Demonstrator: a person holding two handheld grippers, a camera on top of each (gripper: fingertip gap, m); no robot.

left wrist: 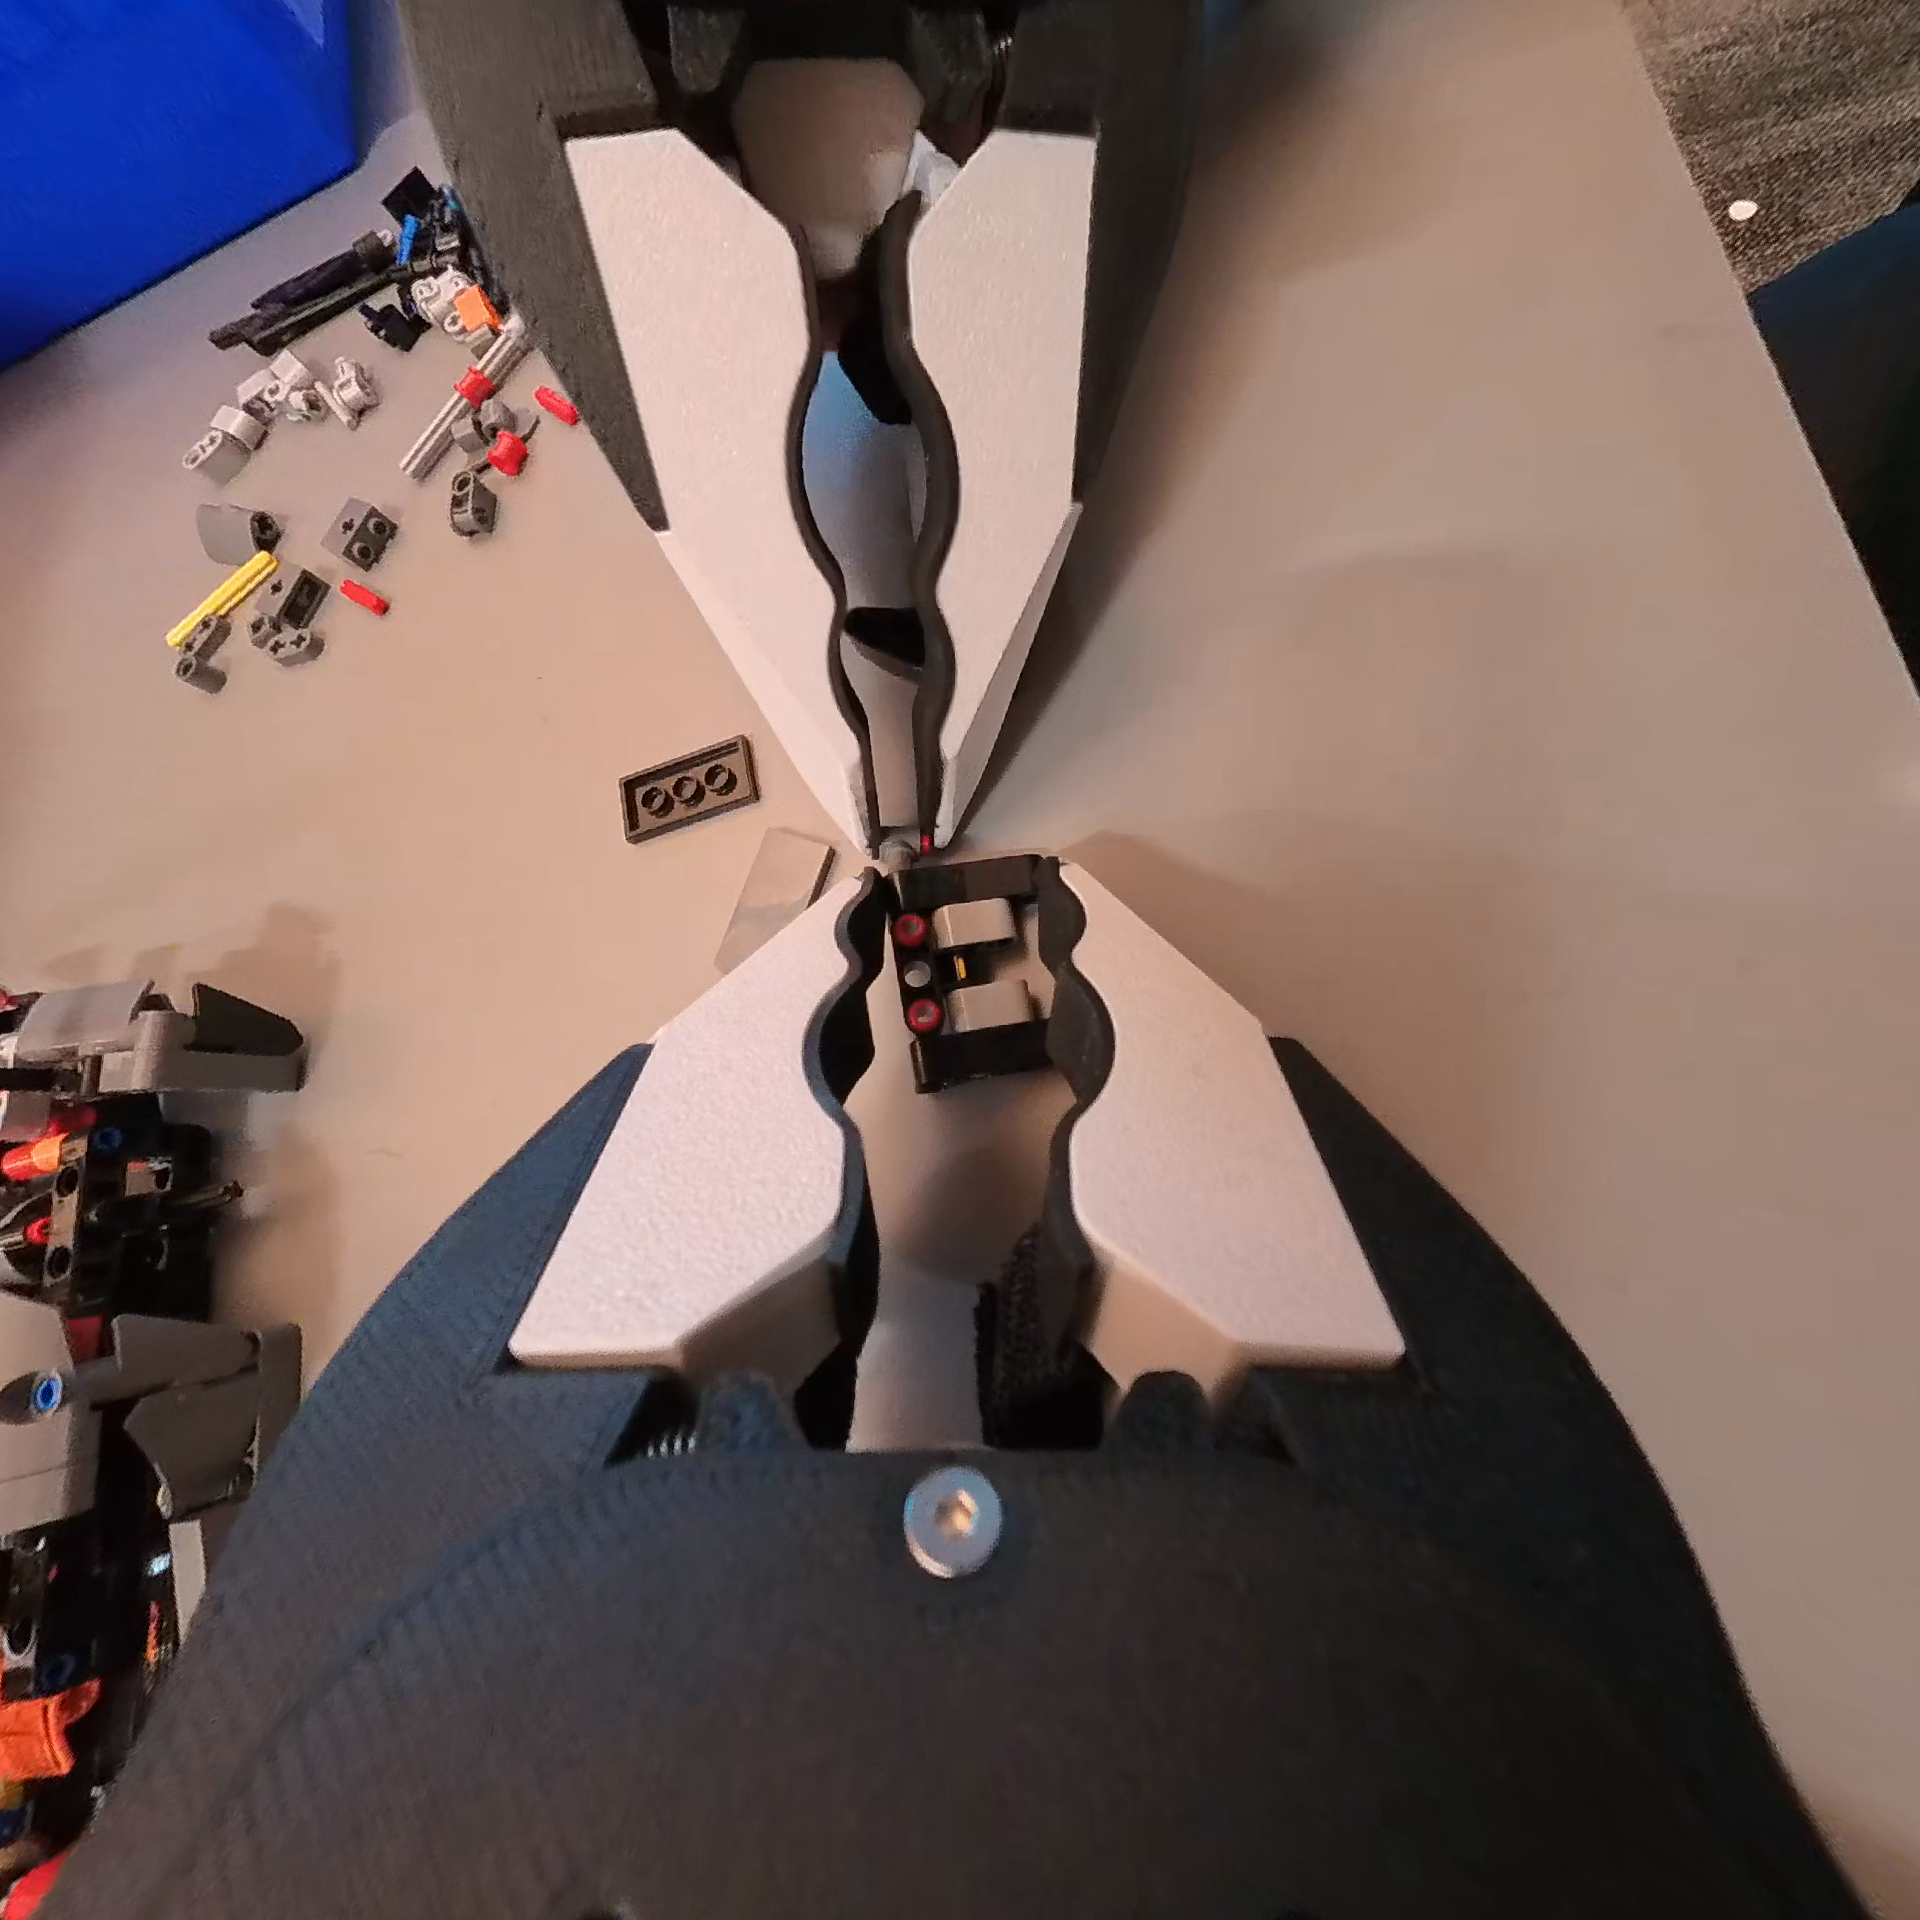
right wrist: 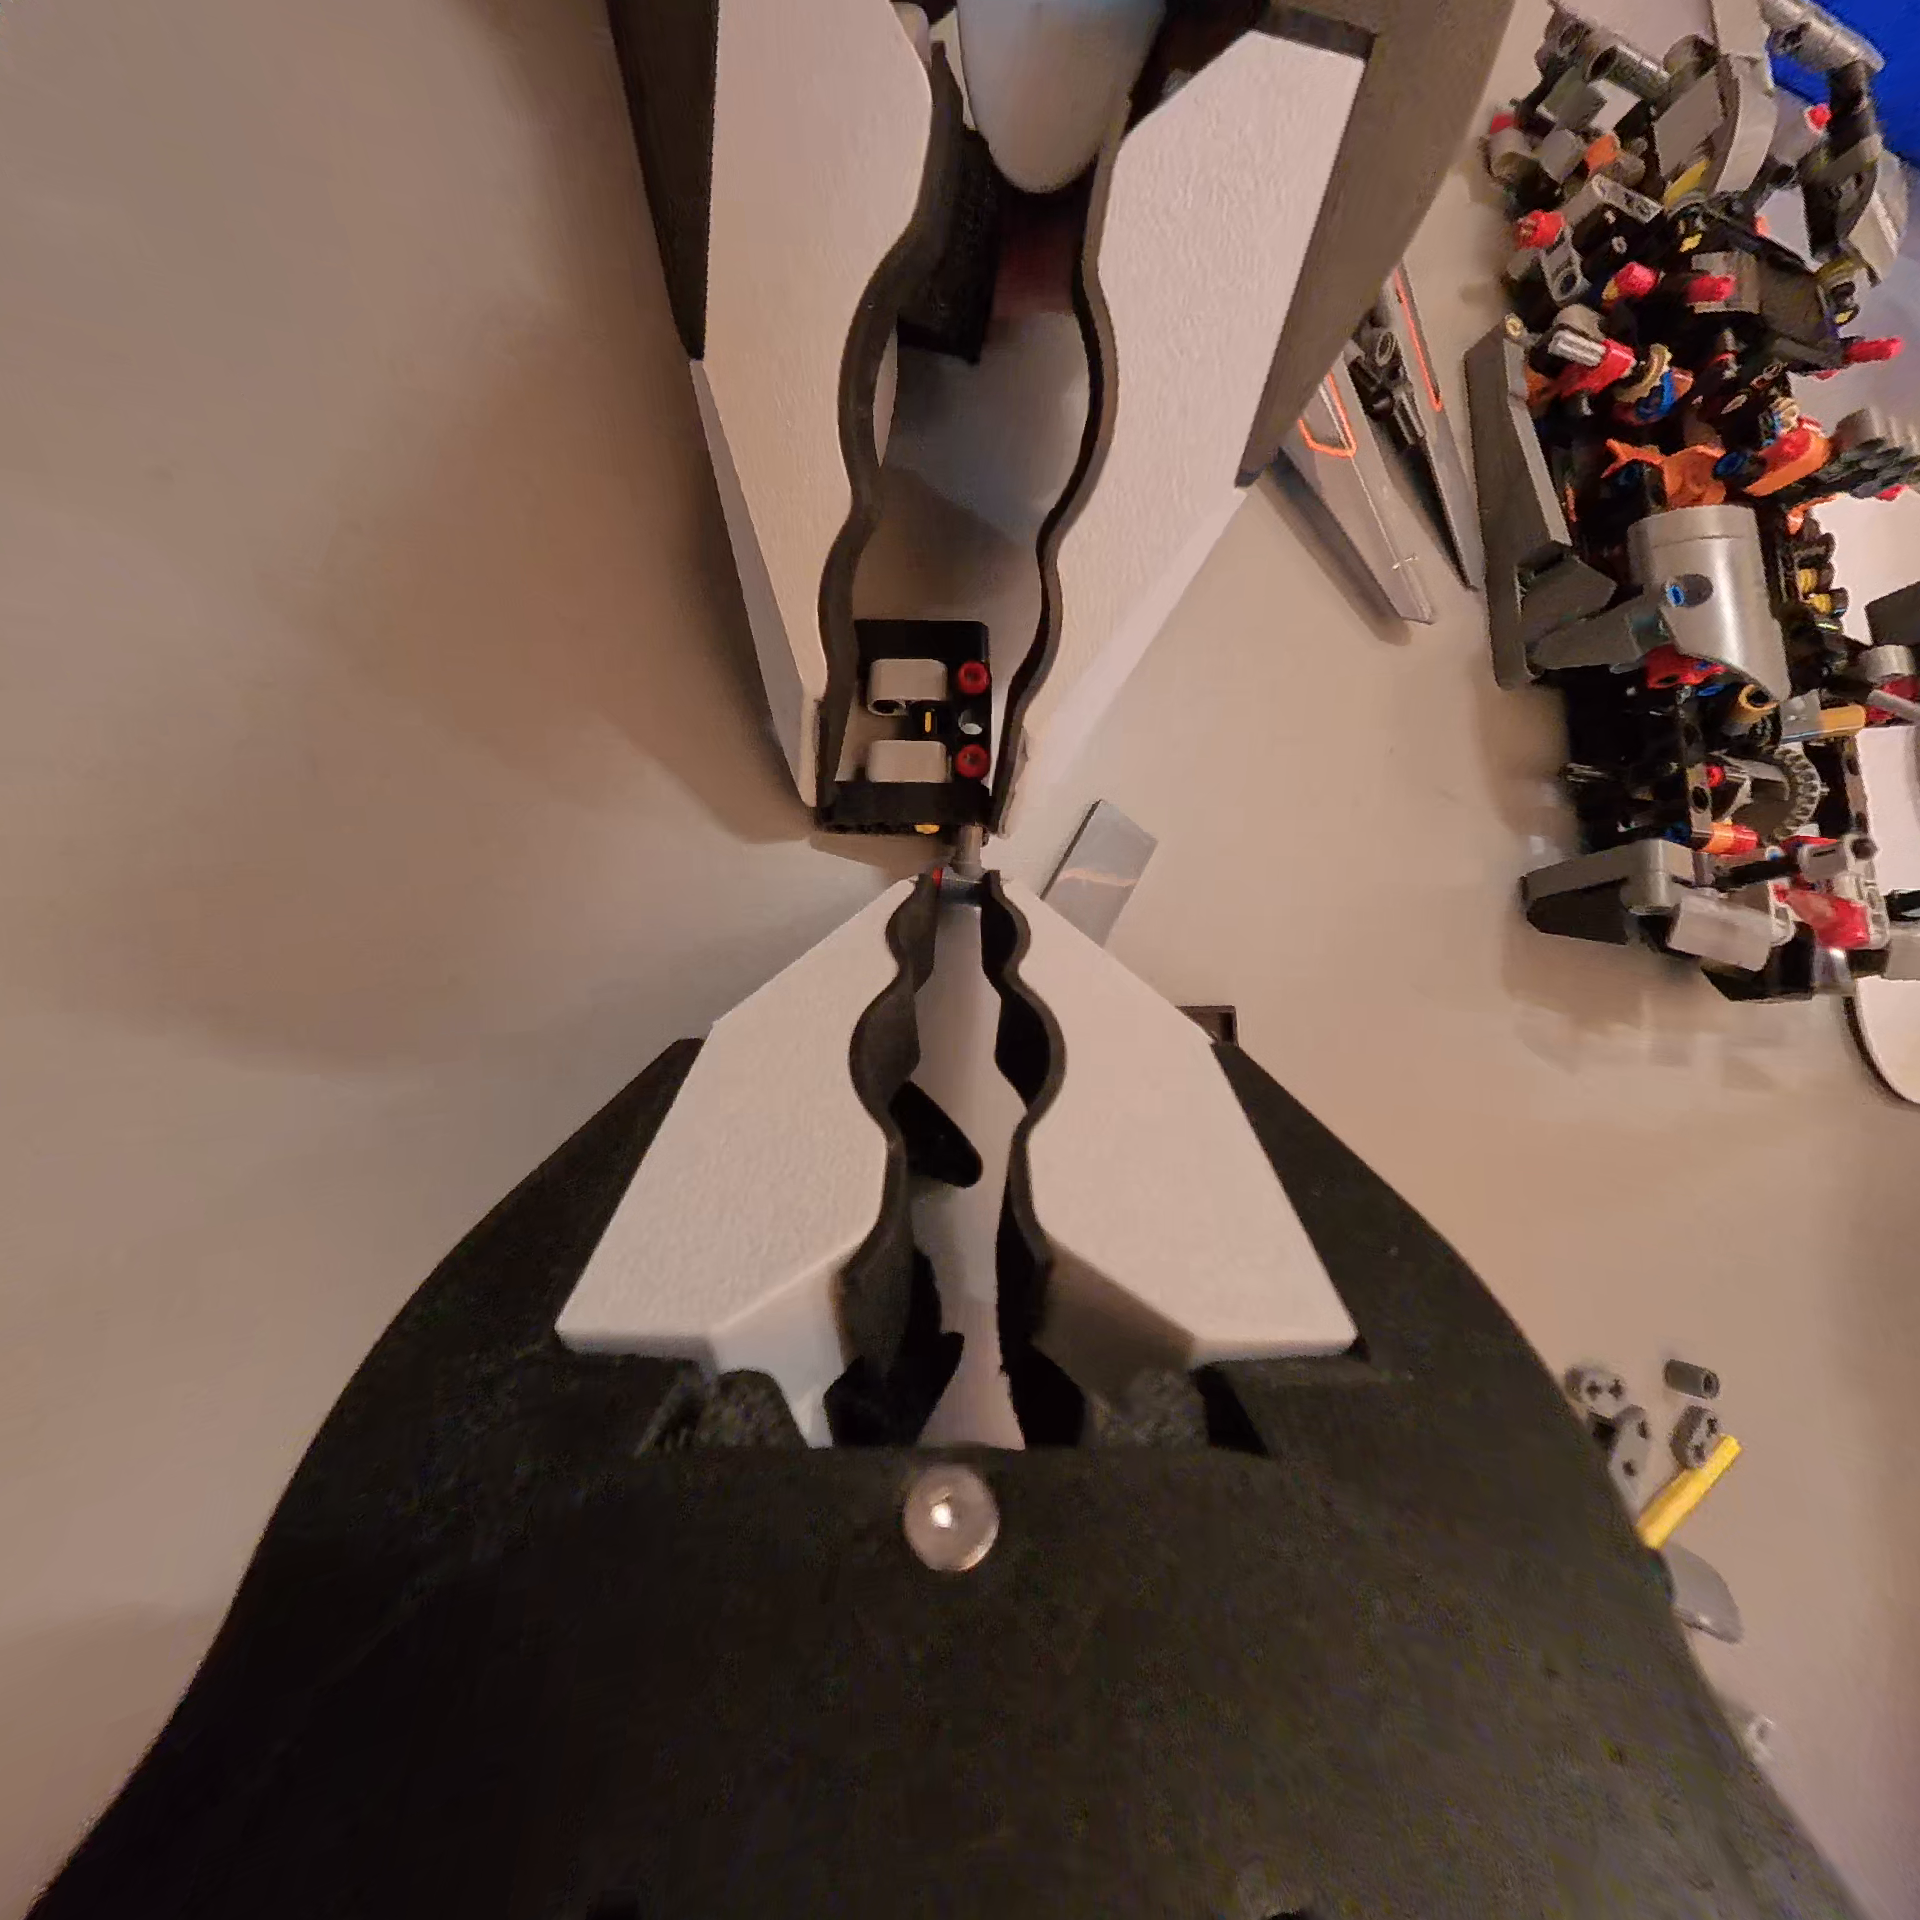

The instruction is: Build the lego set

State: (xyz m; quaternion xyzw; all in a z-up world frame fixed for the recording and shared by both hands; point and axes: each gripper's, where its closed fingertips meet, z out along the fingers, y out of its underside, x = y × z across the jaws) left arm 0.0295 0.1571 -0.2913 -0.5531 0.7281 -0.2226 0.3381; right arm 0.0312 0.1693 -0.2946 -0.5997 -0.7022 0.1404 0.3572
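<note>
Tan table (left wrist: 1351, 623). Part-built lego model (right wrist: 1714, 623), well off to right of right gripper's tips. Left gripper (left wrist: 951, 883): fingers clamped on black sub-assy (left wrist: 966, 987) w/ grey blocks, red pins. Right gripper (right wrist: 951, 883): tip to tip w/ left, pinched on small grey pin (right wrist: 964, 854) at sub-assy edge. Loose pcs (left wrist: 312, 499) far left of left gripper; dark plate (left wrist: 688, 802) and grey slope pc (left wrist: 774, 899) just beside its tips.

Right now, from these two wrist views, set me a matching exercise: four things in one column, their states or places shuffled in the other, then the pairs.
1 left tongs
2 right tongs
3 black plate
4 yellow axle

A among loose parts
B shut on grey pin
C lying flat beside grey tile
D shut on black frame

Pairs: 1-D, 2-B, 3-C, 4-A
</note>
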